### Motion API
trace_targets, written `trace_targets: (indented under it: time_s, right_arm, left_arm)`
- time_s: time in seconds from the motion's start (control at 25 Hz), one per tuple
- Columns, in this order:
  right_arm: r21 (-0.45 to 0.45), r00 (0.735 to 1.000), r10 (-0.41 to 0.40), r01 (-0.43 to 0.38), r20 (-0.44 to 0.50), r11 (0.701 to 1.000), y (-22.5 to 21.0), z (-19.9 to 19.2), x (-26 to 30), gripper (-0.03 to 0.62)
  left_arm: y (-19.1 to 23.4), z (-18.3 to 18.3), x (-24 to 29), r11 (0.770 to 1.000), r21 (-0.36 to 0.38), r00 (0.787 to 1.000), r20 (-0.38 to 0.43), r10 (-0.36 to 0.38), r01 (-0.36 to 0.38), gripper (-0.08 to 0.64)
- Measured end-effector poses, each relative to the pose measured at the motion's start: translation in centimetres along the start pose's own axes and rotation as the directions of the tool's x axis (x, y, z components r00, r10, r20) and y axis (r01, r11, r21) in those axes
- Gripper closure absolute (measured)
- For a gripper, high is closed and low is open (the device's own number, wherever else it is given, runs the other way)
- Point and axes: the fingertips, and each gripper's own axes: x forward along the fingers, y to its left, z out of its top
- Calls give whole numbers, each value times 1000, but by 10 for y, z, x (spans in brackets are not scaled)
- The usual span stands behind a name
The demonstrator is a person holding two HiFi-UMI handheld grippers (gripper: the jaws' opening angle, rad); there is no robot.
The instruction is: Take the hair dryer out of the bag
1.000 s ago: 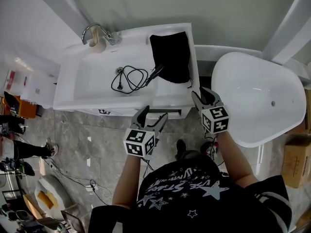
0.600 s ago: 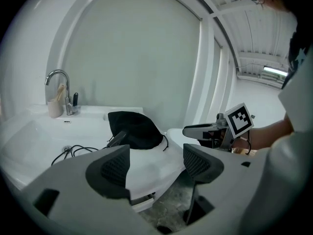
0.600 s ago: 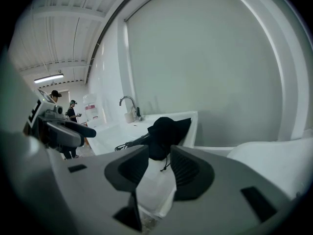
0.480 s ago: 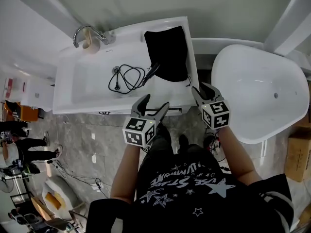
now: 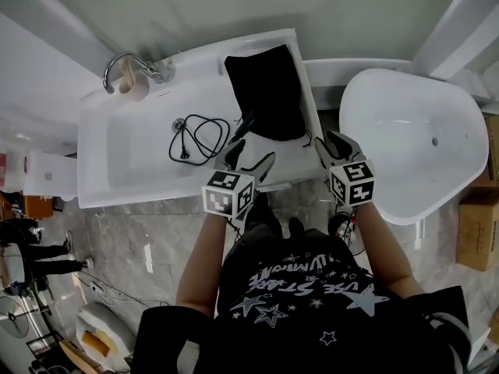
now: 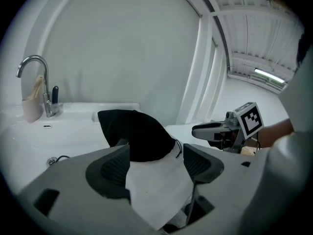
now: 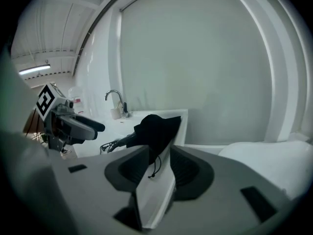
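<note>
Left gripper point(image 5: 251, 154) and right gripper point(image 5: 337, 142), jaws apart and empty, have closed in on the black bag point(image 5: 269, 92). The hair dryer point(image 5: 243, 125) lies mostly hidden inside, its cord point(image 5: 199, 135) trailing left.

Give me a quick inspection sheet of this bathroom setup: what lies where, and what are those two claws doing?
Surface: white washbasin unit, mostly bare.
Job's things: black bag lies on the unit's right side; part of the hair dryer pokes out of its mouth toward the basin.
Clutter: cup beside the tap.
Claws: left claw and right claw both open, empty, short of the bag.
Cables: black cord coiled in the basin.
Surroundings: white bathtub at right, cardboard box, grey stone floor.
</note>
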Motion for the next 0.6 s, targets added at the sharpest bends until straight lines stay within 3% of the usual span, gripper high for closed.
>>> trace_targets:
  time_s: [0.6]
  right_arm:
    - [56, 985, -164, 168, -58, 984, -13, 4, 32, 454]
  left_arm:
    - [58, -7, 73, 983, 84, 969, -201, -144, 164, 202]
